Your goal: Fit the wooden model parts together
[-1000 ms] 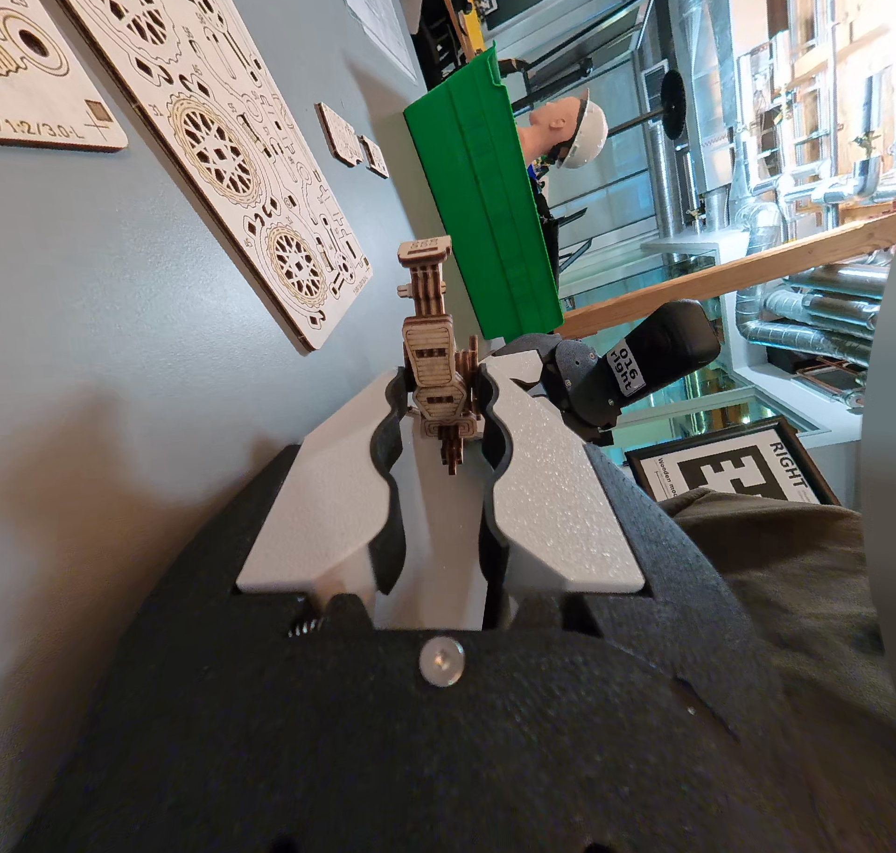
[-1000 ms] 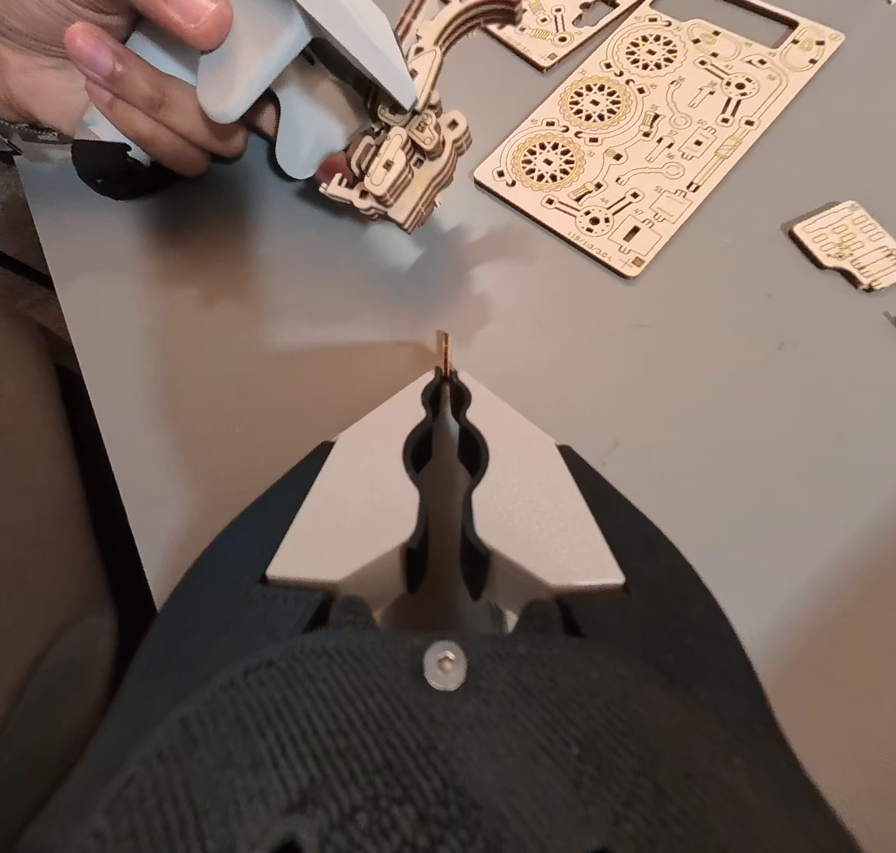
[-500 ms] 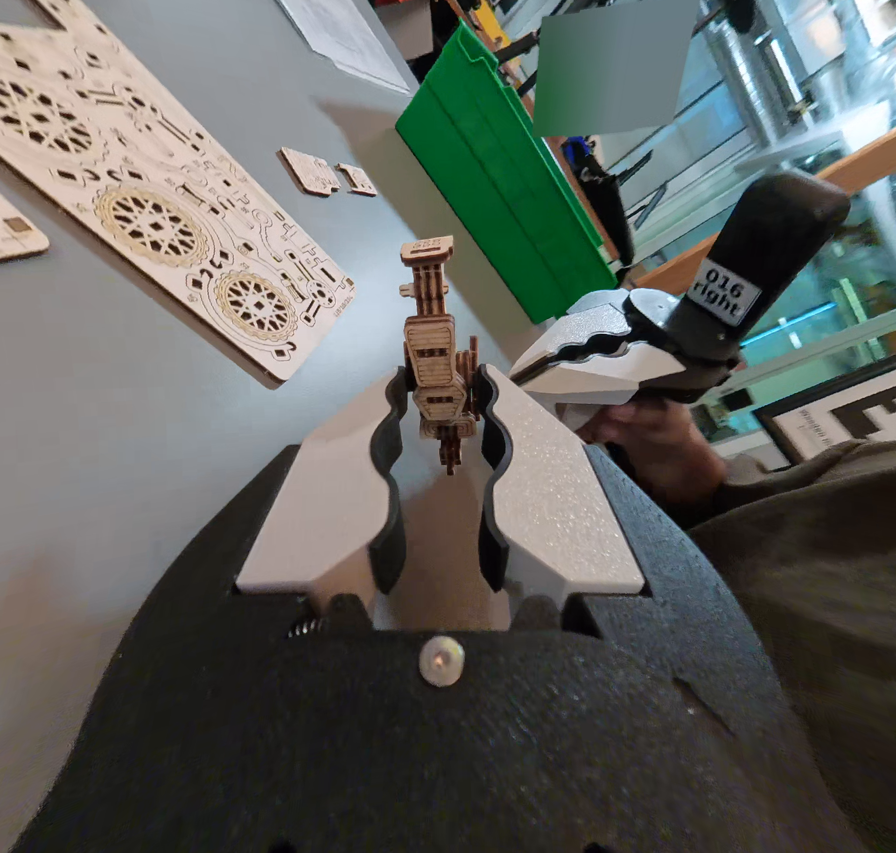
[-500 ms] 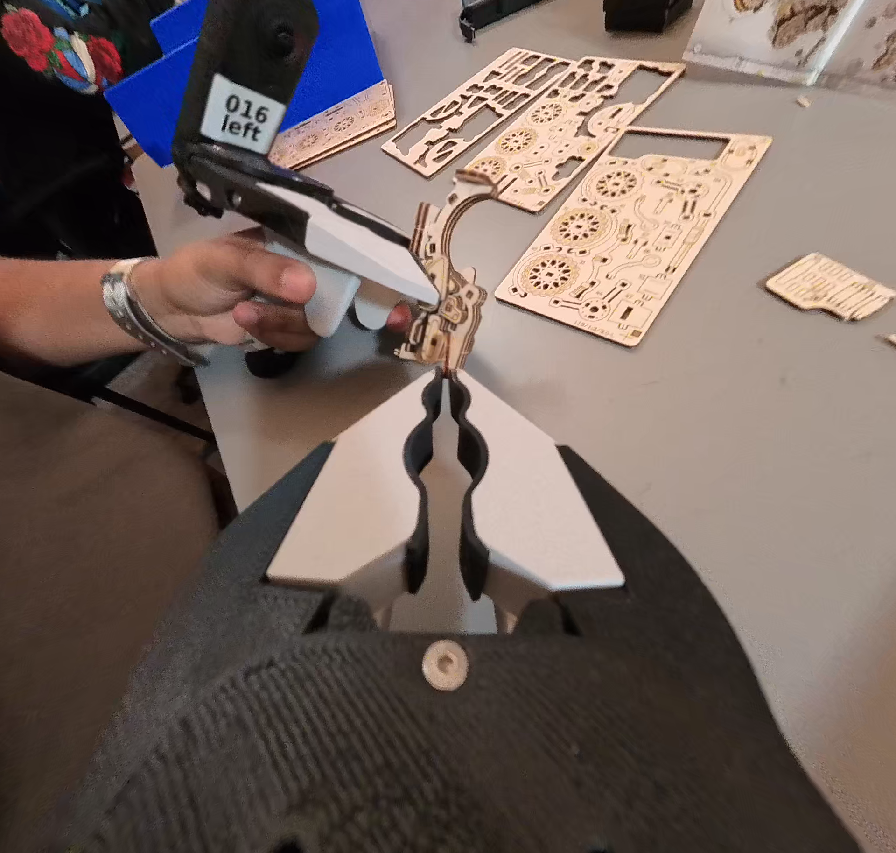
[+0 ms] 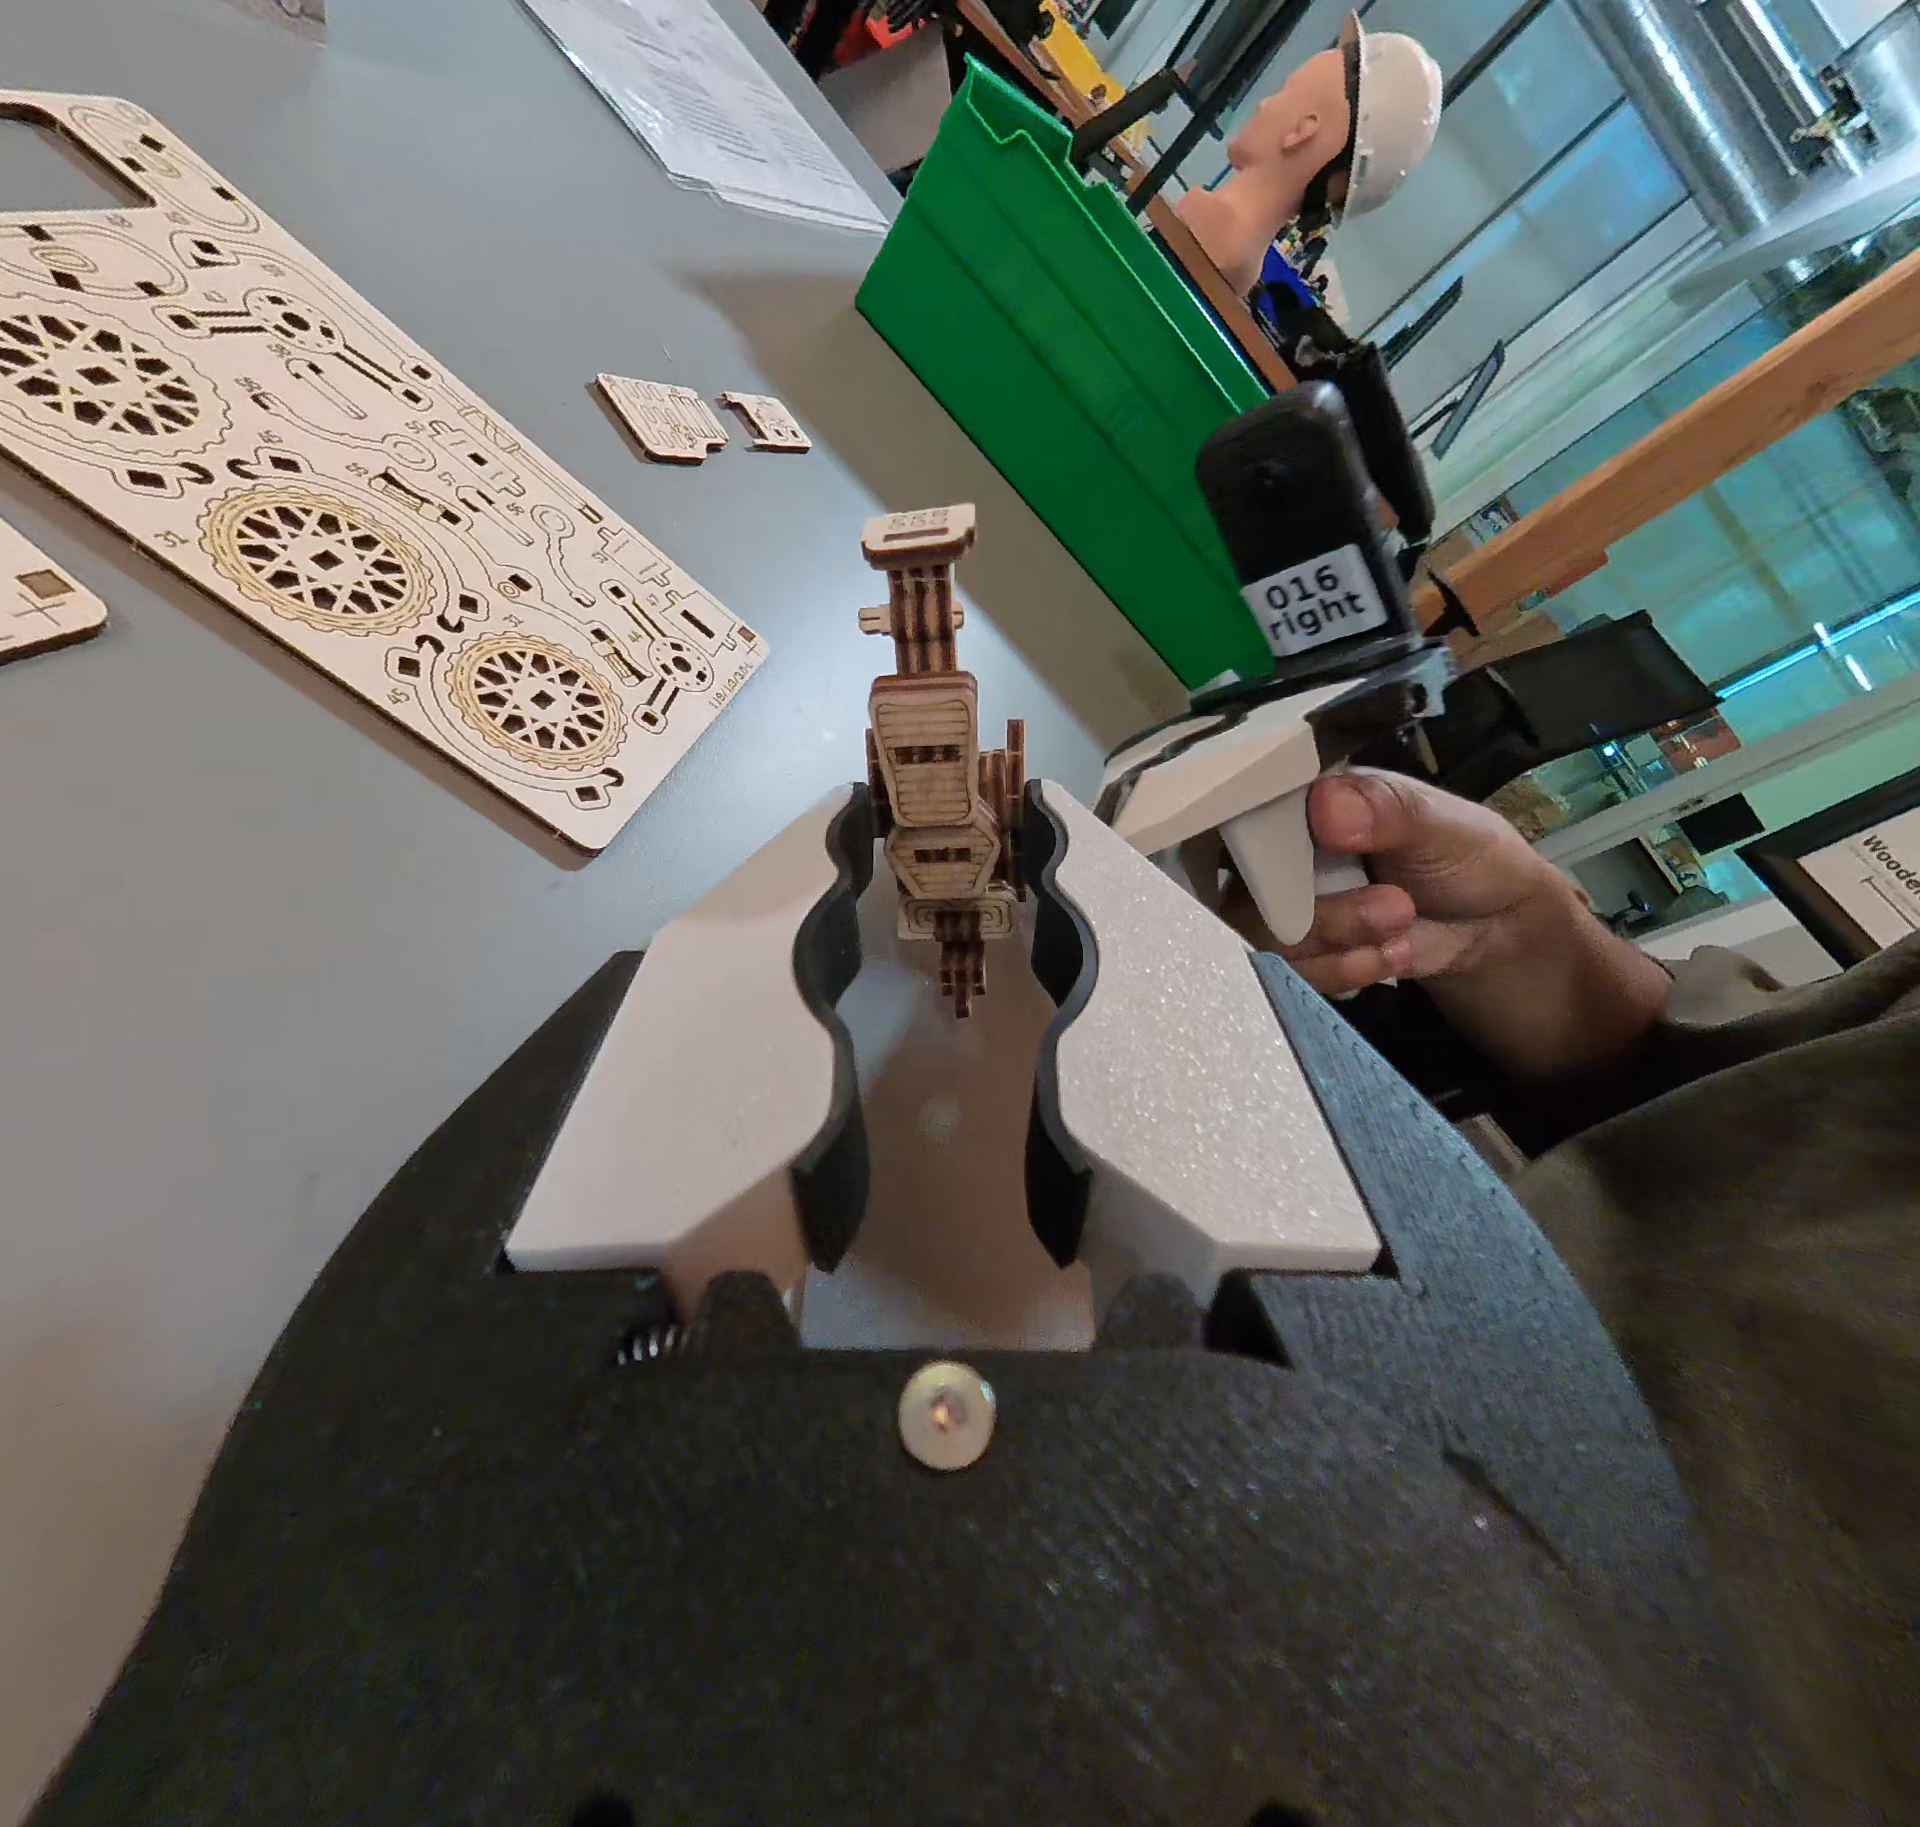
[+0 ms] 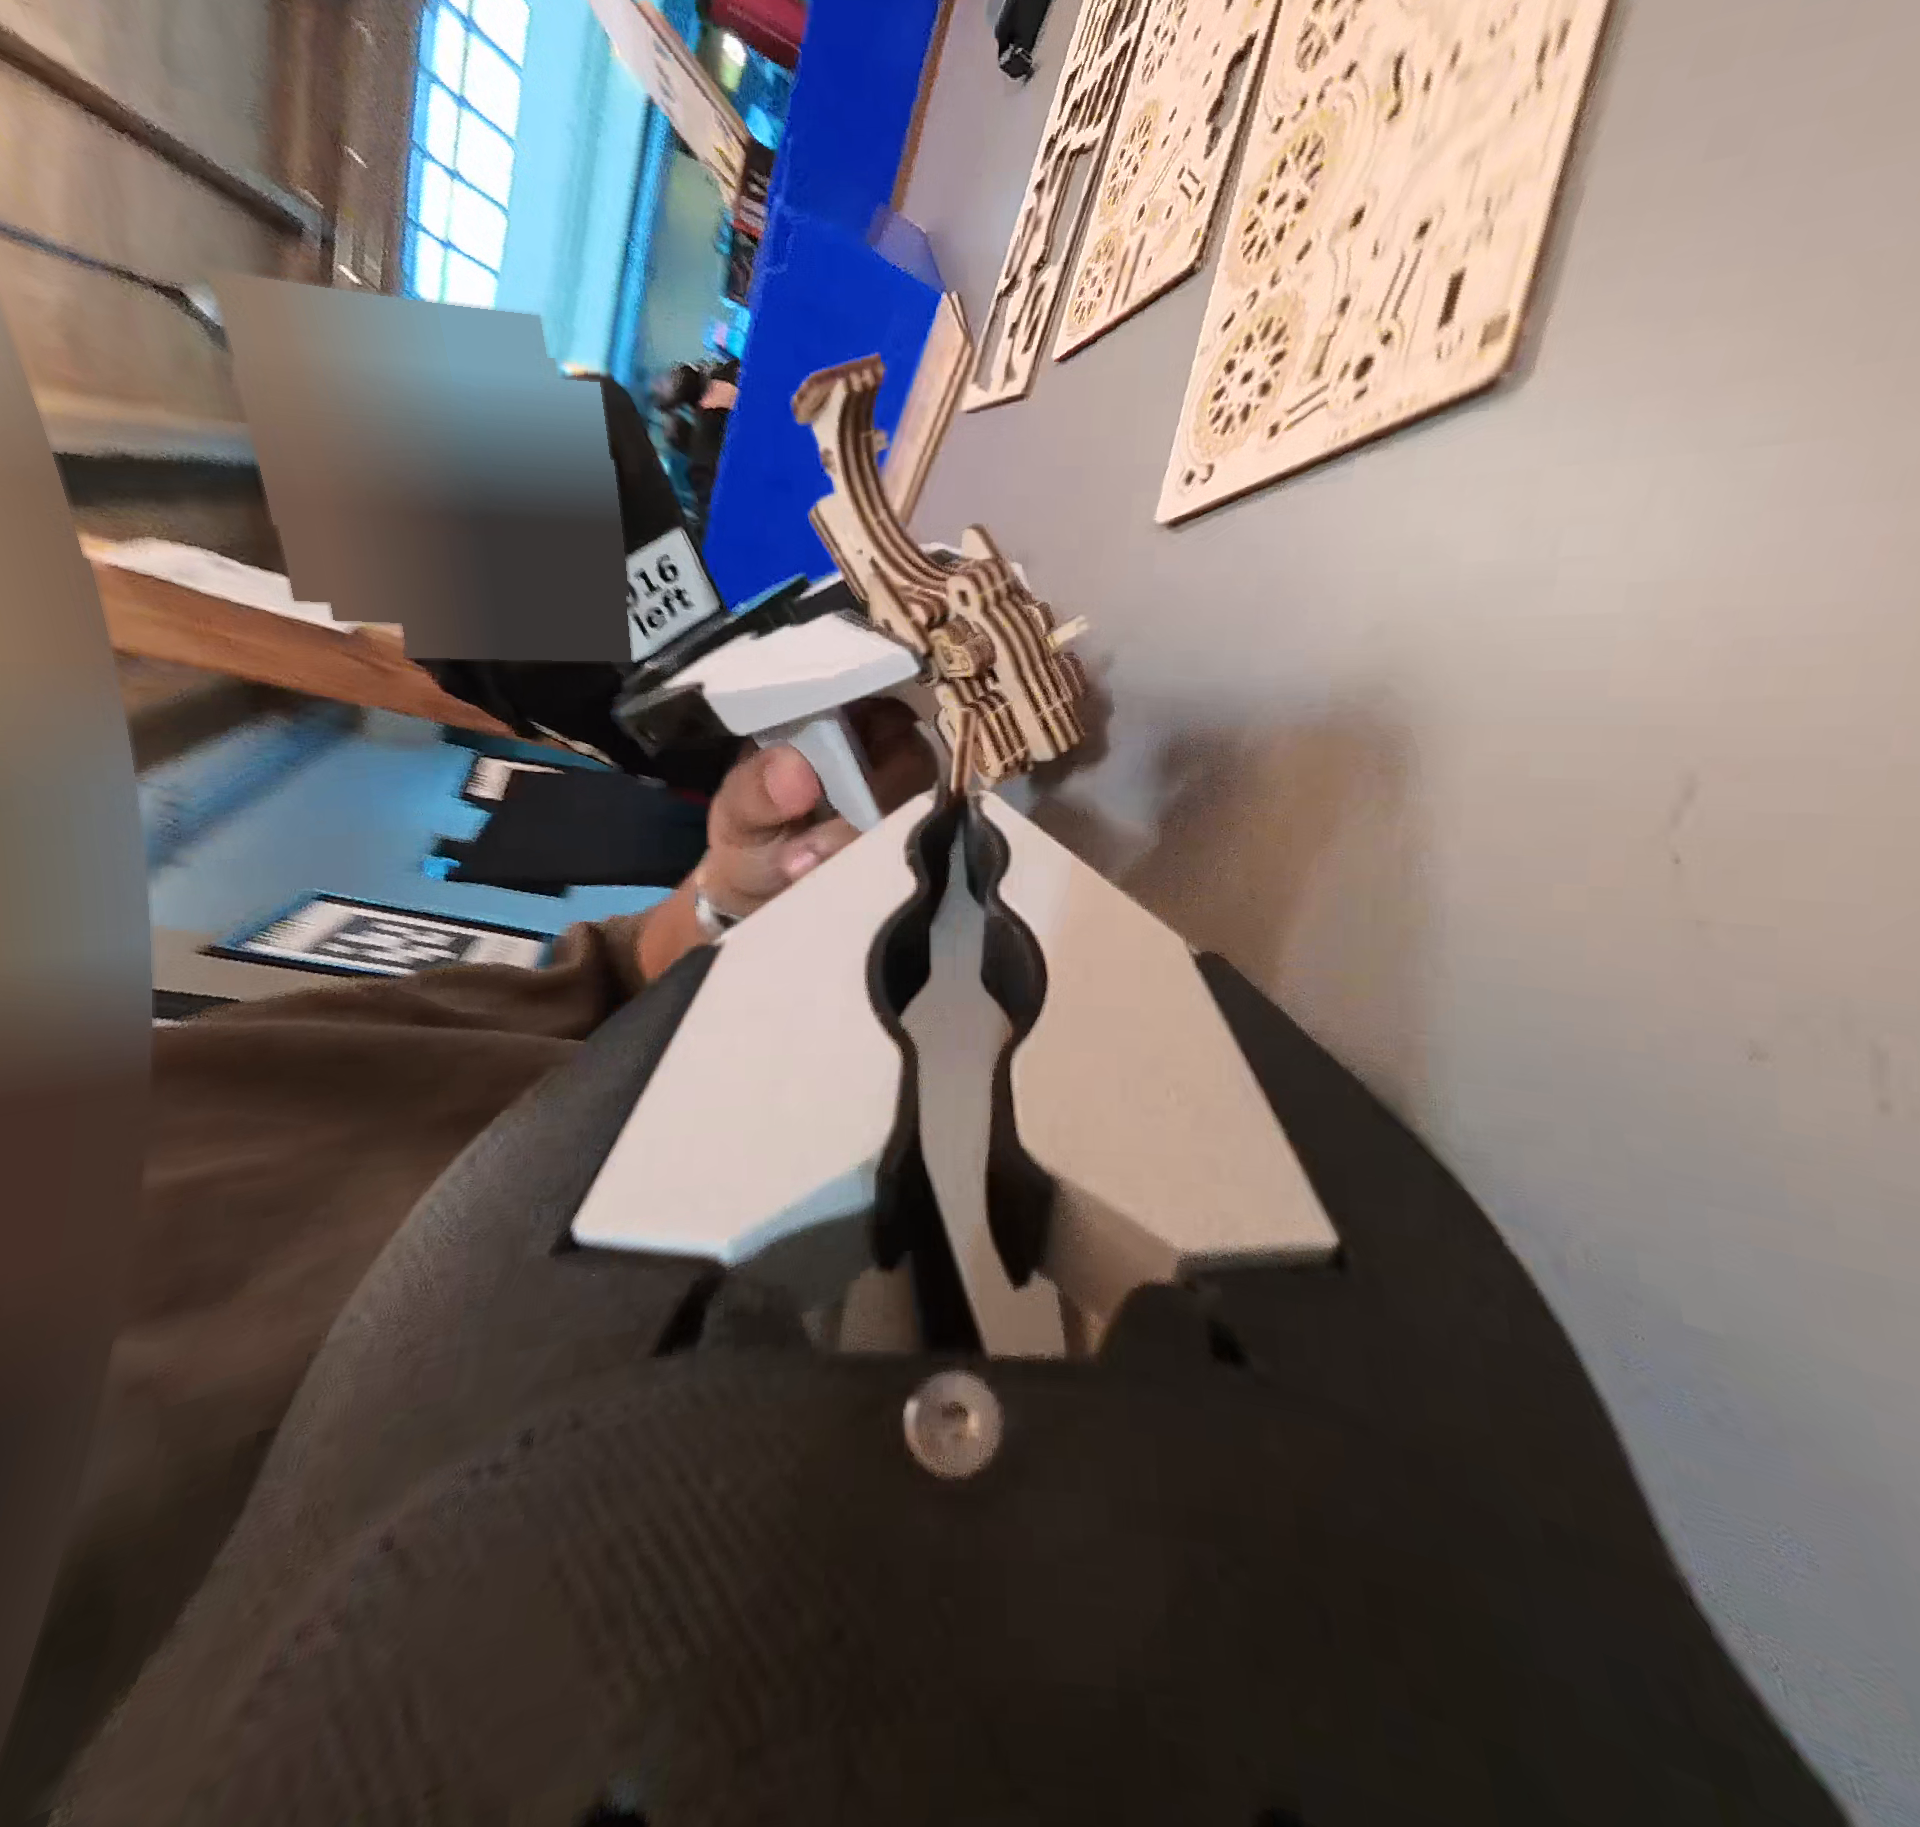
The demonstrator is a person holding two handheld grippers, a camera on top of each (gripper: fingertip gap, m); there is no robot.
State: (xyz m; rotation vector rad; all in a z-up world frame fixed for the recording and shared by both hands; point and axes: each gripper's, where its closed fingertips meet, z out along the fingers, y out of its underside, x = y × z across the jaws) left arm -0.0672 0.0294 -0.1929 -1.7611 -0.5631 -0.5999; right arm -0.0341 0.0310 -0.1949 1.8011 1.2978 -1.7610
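My left gripper (image 5: 940, 806) is shut on a layered wooden model assembly (image 5: 925, 738) and holds it above the grey table (image 5: 260, 946). The model's curved arm points away from me. In the right wrist view the same model (image 6: 987, 655) juts from the left gripper (image 6: 914, 671), which a hand holds. My right gripper (image 6: 958, 816) is shut on a thin wooden piece (image 6: 953, 788). The piece's tip meets the lower edge of the model. The right gripper also shows in the left wrist view (image 5: 1122, 790), close beside the model's right side.
Laser-cut wooden sheets (image 5: 312, 530) lie on the table and show in the right wrist view too (image 6: 1351, 219). Two small wooden pieces (image 5: 665, 416) lie beyond them. A green bin (image 5: 1060, 323) stands at the table's edge, with a paper sheet (image 5: 675, 42) nearby. A blue bin (image 6: 831, 250) stands at the far side. Less than 4 cm separates the two grippers' tips.
My right gripper has carried the thin piece from well apart up to the underside of the model. Both grippers have tilted, and the left still holds the model.
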